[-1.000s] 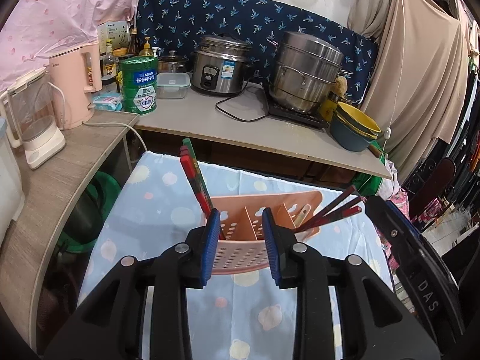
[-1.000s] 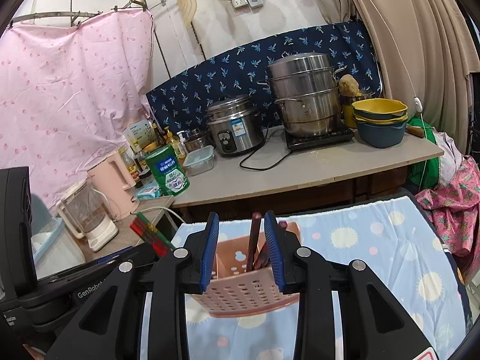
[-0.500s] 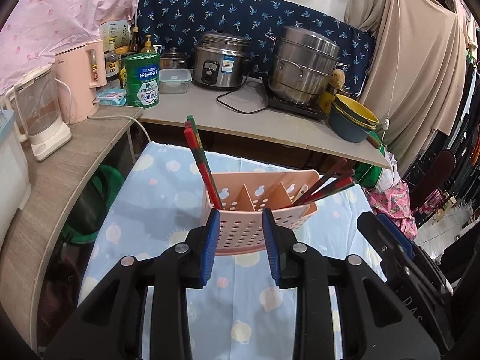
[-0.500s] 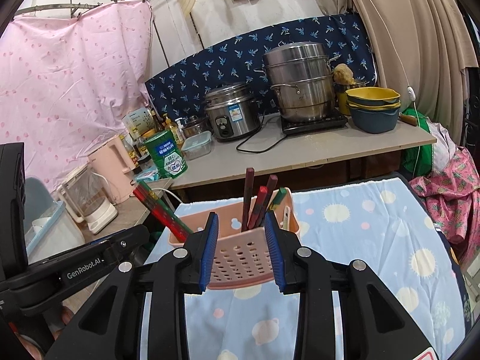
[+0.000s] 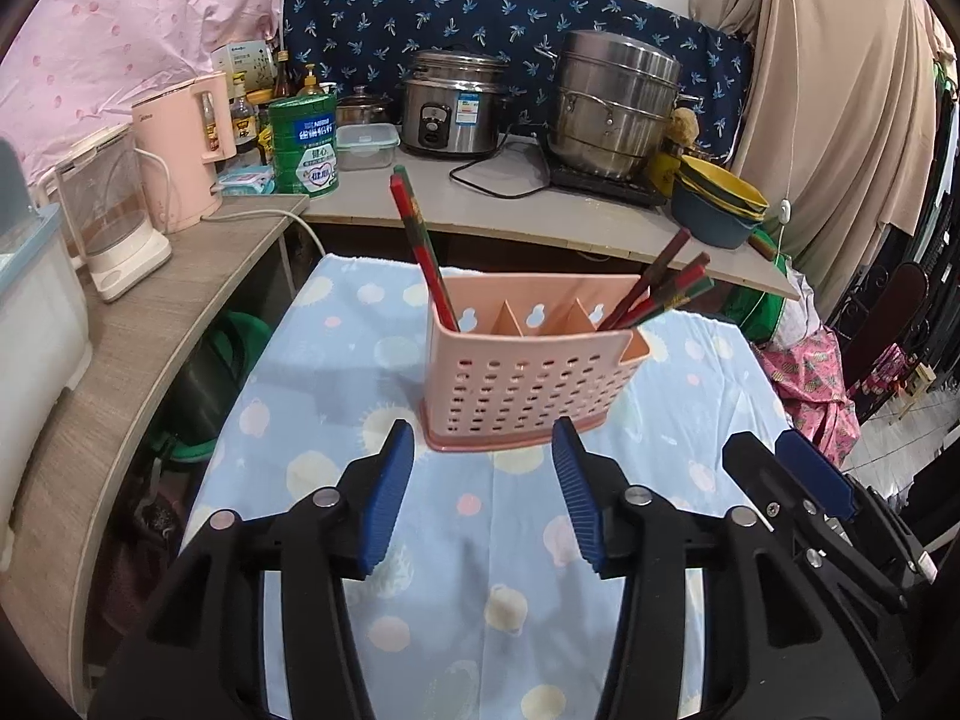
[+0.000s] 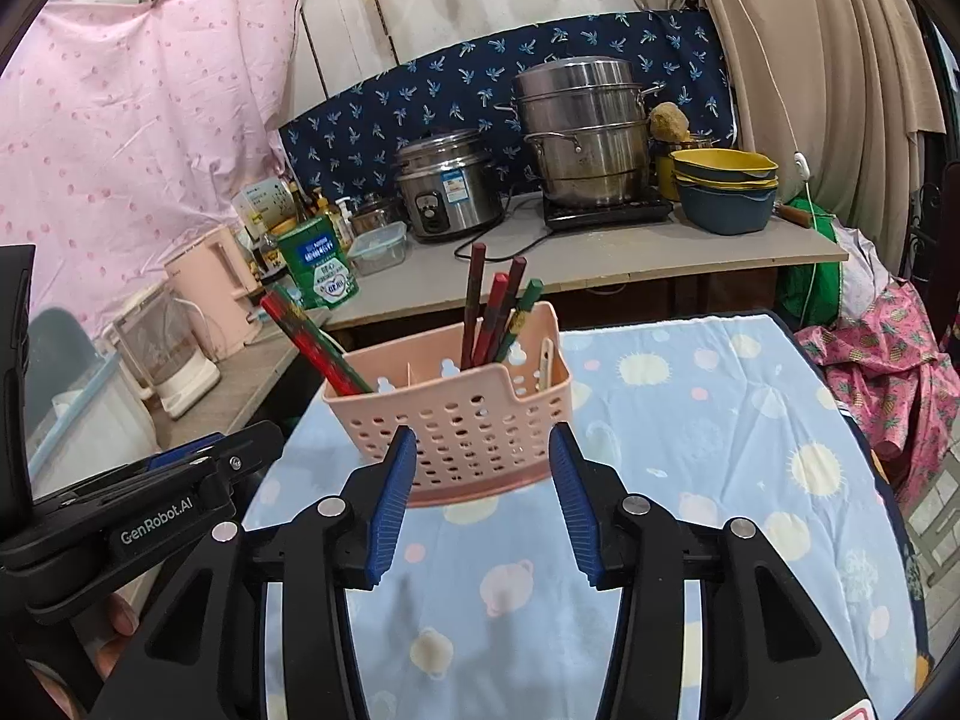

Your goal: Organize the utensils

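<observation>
I see one pink basket [image 5: 528, 372] standing upright on the blue spotted cloth [image 5: 336, 360] that covers the table, with nothing gripping it. My left gripper [image 5: 483, 450] sits just in front of the basket, its two blue fingers [image 5: 384, 498] spreading apart at this moment, and only cloth lies between them; the basket's base is just beyond the tips. My right gripper [image 6: 483, 450] is also just in front of the basket [image 6: 456, 414], fingers [image 6: 393, 492] likewise spreading, pads clear of the plastic on both sides. In the right wrist view the left gripper's black body shows to the left of the basket, with part of a hand [image 6: 114, 630] under it.

The basket has three compartments across. In the left compartment I count two red-and-green chopsticks [image 5: 417, 246] leaning out to the left. In the right compartment I count about four chopsticks [image 6: 495, 312], dark red and green, leaning right; a pale utensil [image 6: 545, 363] stands in the small side pocket. The middle compartment's contents I cannot tell.

Behind the basket, on the counter, I count one rice cooker [image 5: 453, 102], one stacked steel steamer pot [image 5: 612, 102], one green tin [image 5: 303, 144], one pink kettle [image 5: 183, 150] and a stack of bowls [image 5: 717, 204].
</observation>
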Demonstrator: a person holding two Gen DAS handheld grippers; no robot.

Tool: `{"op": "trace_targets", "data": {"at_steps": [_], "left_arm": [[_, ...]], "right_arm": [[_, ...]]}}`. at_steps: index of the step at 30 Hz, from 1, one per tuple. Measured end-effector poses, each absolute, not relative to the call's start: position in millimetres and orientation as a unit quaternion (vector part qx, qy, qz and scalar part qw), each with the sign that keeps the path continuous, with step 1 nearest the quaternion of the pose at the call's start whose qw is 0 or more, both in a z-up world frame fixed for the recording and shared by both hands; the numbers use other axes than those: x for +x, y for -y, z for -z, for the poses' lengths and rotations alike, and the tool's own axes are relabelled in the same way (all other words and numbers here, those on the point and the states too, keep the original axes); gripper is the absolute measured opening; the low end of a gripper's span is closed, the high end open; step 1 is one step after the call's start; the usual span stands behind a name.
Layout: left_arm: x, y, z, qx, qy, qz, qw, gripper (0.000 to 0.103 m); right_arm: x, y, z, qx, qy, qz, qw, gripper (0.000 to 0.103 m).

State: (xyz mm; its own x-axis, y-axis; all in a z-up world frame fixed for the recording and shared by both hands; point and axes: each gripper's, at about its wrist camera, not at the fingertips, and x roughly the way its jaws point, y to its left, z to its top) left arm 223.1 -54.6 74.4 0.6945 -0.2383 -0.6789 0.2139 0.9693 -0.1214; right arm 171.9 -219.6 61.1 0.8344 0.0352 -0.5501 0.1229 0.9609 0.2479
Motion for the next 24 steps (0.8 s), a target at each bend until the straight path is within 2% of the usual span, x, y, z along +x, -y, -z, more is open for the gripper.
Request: {"op": "trace_targets", "data": {"at_steps": [6,9,16,20,24], "left_arm": [[210,55,-61,-0.008,-0.384,0.114,0.916,0.051],[204,53,-55,-0.004,-0.387,0.105,0.916,0.064],[193,51,-47,0.01,-0.386,0.088,0.918,0.076],[189,52,-45,0.02,-0.383,0.076,0.92,0.087],[187,52,-43,0.027,-0.383,0.07,0.921,0.09]], "right_arm": [[158,219,-52,0.133,-0.301,0.03,0.944,0.055],[152,220,-47,0.131,-0.308,0.035,0.941,0.058],[142,222,-36,0.123,-0.325,0.042,0.937,0.062],[138,222,-30,0.123,-0.333,0.041,0.934,0.062],[135,220,-25,0.112,-0.339,0.047,0.933,0.062]]}}
